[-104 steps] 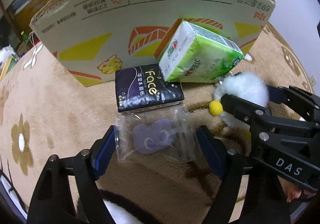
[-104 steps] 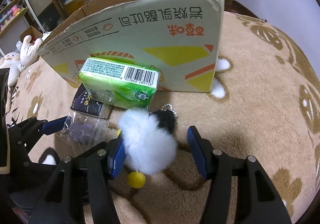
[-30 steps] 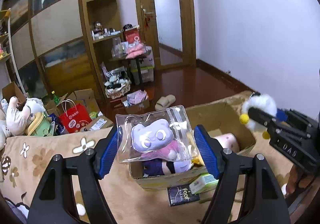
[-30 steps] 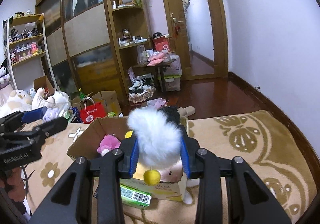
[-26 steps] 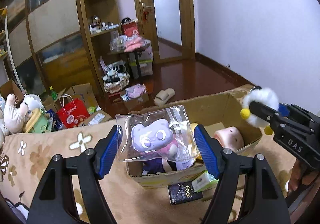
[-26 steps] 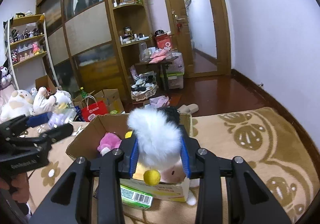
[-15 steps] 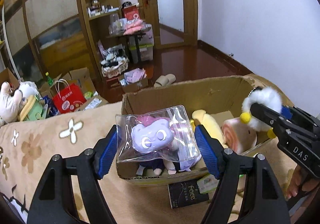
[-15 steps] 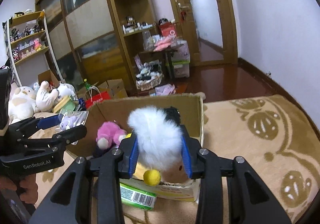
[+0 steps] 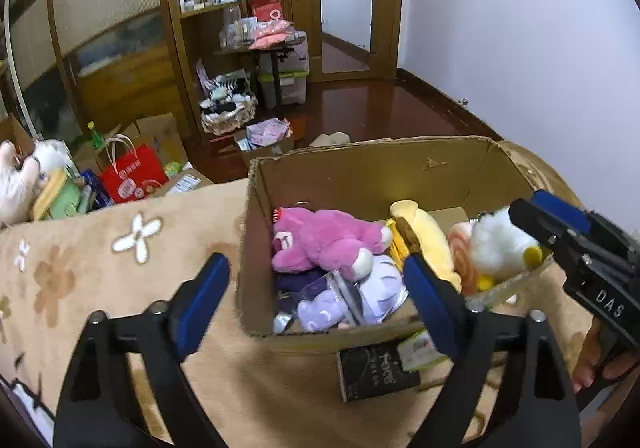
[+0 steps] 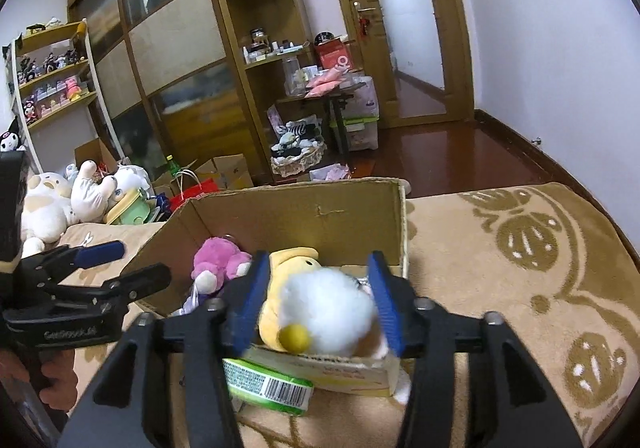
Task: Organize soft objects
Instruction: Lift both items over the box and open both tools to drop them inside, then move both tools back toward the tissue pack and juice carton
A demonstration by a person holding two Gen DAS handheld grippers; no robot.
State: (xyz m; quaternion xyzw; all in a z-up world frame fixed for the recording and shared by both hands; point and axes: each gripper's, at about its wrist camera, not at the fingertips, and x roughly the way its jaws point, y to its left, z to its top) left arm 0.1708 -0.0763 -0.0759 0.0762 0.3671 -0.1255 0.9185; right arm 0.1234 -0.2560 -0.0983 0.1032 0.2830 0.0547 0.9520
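Left gripper [image 9: 316, 288]: spread, holding nothing; poised over the near-left corner of the box [image 9: 360, 168].
Bagged toy [image 9: 332, 300]: lilac plush in a clear, glossy, crinkled bag; lies inside the box at its near wall, beside the pink plush [image 9: 320, 240].
Box: brown corrugated cardboard, open top, standing on the blanket [image 9: 100, 248].
Pom-pom [image 10: 332, 308]: white fluffy ball with 1 yellow bead; sits between the right gripper's 2 pads over the box's near-right corner.
Right gripper [image 10: 320, 304]: jaws look parted, pads at most brushing the fur; whether any grip remains, I cannot tell.
Step in hand: release both toys into the box.
Method: spread the right jaws fully and lift straight up, so fur does not snag a pad; the pom-pom hangs close to the near rim and could roll out.
Yellow plush [image 9: 424, 236]: smooth, rounded, right of the pink plush.
Outside the box: dark tissue pack [image 9: 376, 368] and green tissue pack [image 10: 268, 384], both soft film-wrapped blocks against the near wall, judged next to go in.
Blanket: beige pile with flower pattern.
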